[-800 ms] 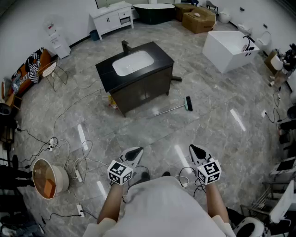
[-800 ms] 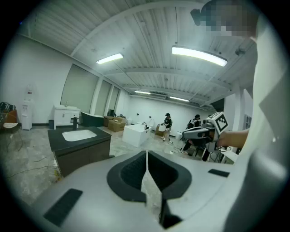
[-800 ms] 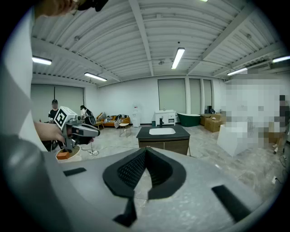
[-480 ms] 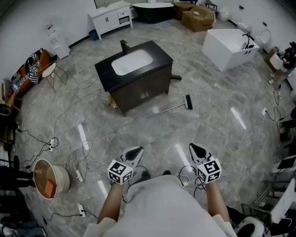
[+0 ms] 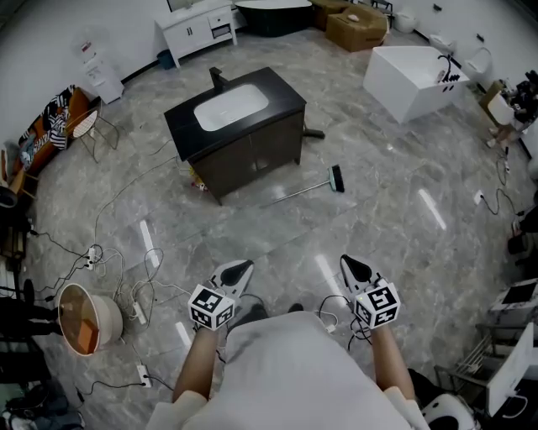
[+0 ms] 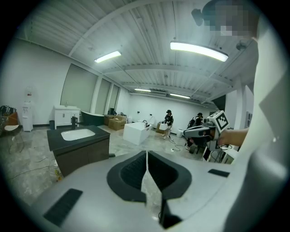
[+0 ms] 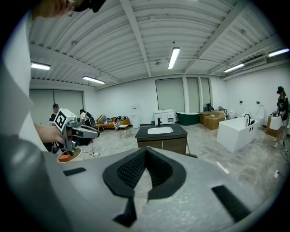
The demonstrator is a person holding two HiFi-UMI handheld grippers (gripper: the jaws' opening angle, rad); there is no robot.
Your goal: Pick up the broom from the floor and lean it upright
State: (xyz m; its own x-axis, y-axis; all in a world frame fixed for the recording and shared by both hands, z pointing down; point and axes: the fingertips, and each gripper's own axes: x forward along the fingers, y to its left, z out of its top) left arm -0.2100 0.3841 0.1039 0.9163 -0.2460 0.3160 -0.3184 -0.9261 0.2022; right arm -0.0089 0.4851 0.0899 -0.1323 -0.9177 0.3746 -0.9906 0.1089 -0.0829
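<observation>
The broom [image 5: 313, 186] lies flat on the grey marble floor, right of the black vanity cabinet, its dark head [image 5: 337, 178] at the right end of a thin metal handle. My left gripper [image 5: 239, 271] and right gripper [image 5: 350, 269] are held low in front of the person, well short of the broom. Both have their jaws together with nothing between them; the left gripper view [image 6: 146, 158] and the right gripper view [image 7: 145, 153] show the tips meeting. The broom does not show in either gripper view.
A black vanity [image 5: 235, 126] with a white basin stands mid-floor. A white bathtub [image 5: 410, 77] is at the back right, a white cabinet [image 5: 194, 29] and boxes [image 5: 356, 23] behind. Cables [image 5: 118, 269] and a round basin [image 5: 82, 320] lie at left. People stand far off [image 6: 168, 123].
The view has moved slightly forward; the vanity and broom sit a bit higher and further left in the head view. Both grippers stay shut and level with each other.
</observation>
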